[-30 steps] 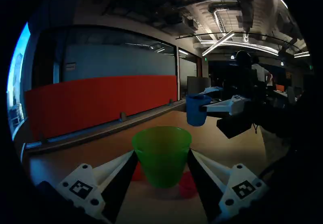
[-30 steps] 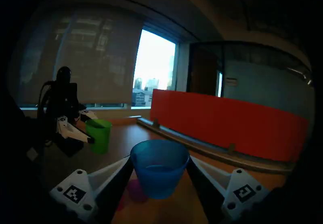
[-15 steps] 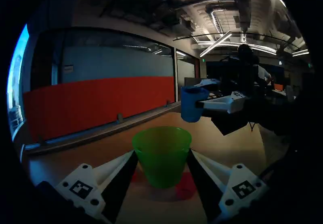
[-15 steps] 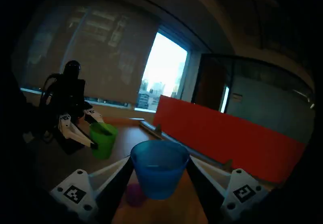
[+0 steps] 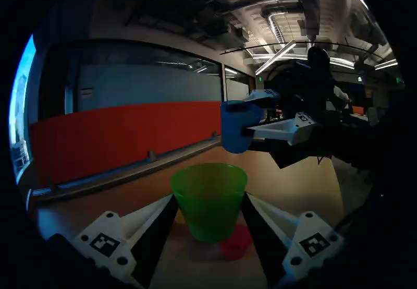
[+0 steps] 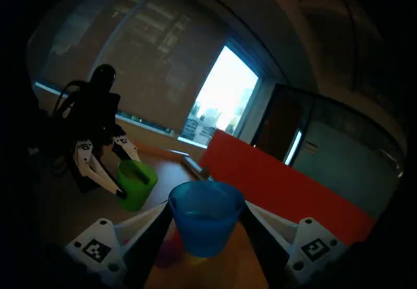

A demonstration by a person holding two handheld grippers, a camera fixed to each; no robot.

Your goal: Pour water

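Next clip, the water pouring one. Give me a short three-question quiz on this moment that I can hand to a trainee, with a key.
1. Multiple choice: what is the left gripper shut on?
A. the green plastic cup
B. the blue plastic cup
C. a glass bottle
2. True or false: the blue plastic cup, held by the right gripper, stands on the wooden table.
3. Fill the gap: in the left gripper view, the blue plastic cup sits ___ than the green plastic cup's rim.
Key: 1 A. 2 false, it is held up in the air. 3 higher.
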